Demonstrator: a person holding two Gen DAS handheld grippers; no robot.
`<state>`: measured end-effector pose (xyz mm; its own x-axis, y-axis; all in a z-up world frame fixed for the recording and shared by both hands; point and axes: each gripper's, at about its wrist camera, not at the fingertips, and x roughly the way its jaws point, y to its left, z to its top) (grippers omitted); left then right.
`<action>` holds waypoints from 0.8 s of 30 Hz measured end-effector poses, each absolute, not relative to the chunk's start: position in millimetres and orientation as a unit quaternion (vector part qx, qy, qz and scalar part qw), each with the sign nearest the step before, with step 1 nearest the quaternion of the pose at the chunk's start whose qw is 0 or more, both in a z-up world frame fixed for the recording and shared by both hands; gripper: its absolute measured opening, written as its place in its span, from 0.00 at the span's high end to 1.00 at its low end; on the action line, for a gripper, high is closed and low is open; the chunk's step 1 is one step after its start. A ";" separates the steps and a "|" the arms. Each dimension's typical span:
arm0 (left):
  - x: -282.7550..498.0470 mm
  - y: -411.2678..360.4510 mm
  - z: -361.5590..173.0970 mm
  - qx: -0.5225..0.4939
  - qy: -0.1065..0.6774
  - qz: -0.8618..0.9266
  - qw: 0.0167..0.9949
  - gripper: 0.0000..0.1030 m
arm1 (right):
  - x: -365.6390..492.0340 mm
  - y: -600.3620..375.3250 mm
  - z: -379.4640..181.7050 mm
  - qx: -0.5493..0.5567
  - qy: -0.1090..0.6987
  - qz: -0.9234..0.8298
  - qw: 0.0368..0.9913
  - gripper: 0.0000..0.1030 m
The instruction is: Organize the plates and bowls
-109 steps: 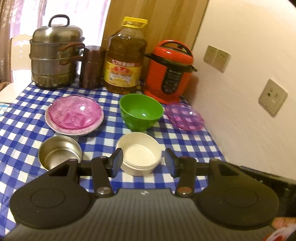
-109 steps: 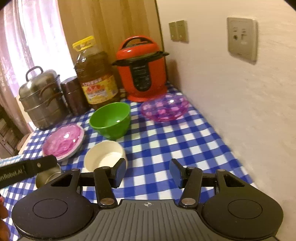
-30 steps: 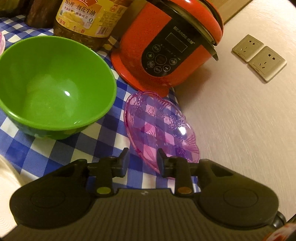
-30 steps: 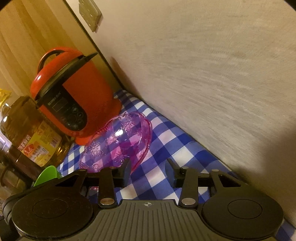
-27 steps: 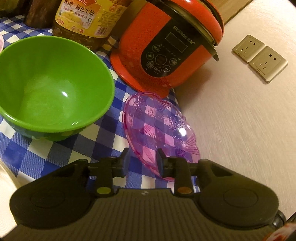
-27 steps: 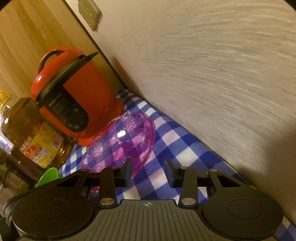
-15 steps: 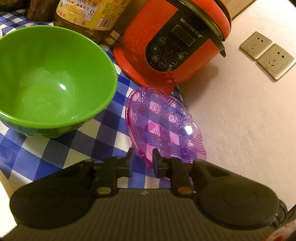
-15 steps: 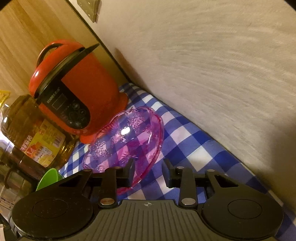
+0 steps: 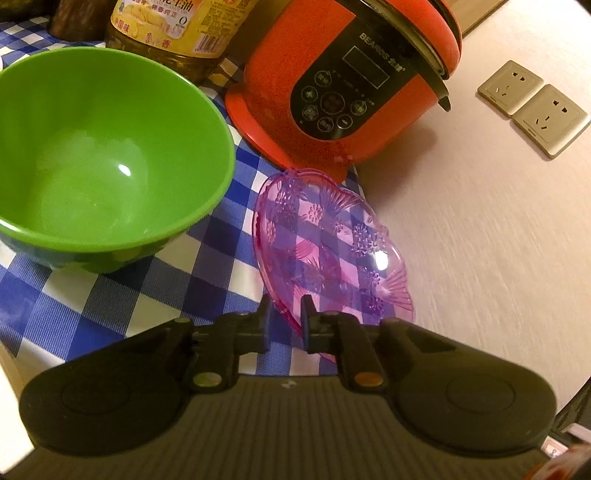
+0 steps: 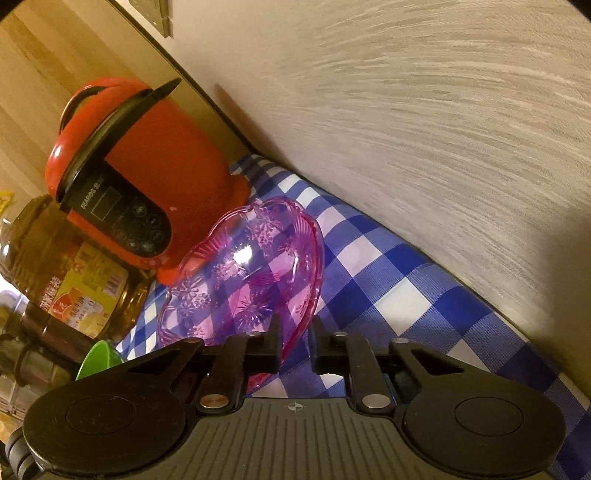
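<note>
A clear pink patterned plate (image 9: 332, 251) lies on the blue checked tablecloth (image 9: 110, 295), between a green bowl (image 9: 103, 158) and the wall. My left gripper (image 9: 286, 310) has its jaws closing on the plate's near left rim, which sits between the pads. In the right wrist view the same pink plate (image 10: 251, 280) looks tilted, and my right gripper (image 10: 294, 332) has its jaws closing on the plate's near right rim. Only a sliver of the green bowl (image 10: 98, 358) shows there.
A red electric cooker (image 9: 343, 81) stands just behind the plate, with a large oil bottle (image 9: 173, 33) to its left. The wall (image 9: 498, 240) with two sockets (image 9: 532, 107) runs close along the plate's right side. The cooker (image 10: 140, 184) and oil bottle (image 10: 62, 273) crowd the back.
Both grippers' jaws have narrowed onto the pink plate's rim. The right gripper has come closer and lower, and the plate now looks larger and more tilted.
</note>
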<state>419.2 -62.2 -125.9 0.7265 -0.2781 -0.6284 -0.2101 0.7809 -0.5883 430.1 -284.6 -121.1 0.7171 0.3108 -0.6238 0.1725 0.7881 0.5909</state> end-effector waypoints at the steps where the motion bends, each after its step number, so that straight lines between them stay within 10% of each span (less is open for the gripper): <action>1: 417.8 -62.6 -125.2 -0.330 0.371 -0.020 0.868 0.87 | 428.3 -285.3 -120.4 0.322 0.375 0.039 0.868 0.87; 24: 321.1 -67.1 -93.2 -0.324 0.385 -0.036 0.864 0.88 | 320.8 -293.1 -82.4 0.337 0.395 0.018 0.855 0.87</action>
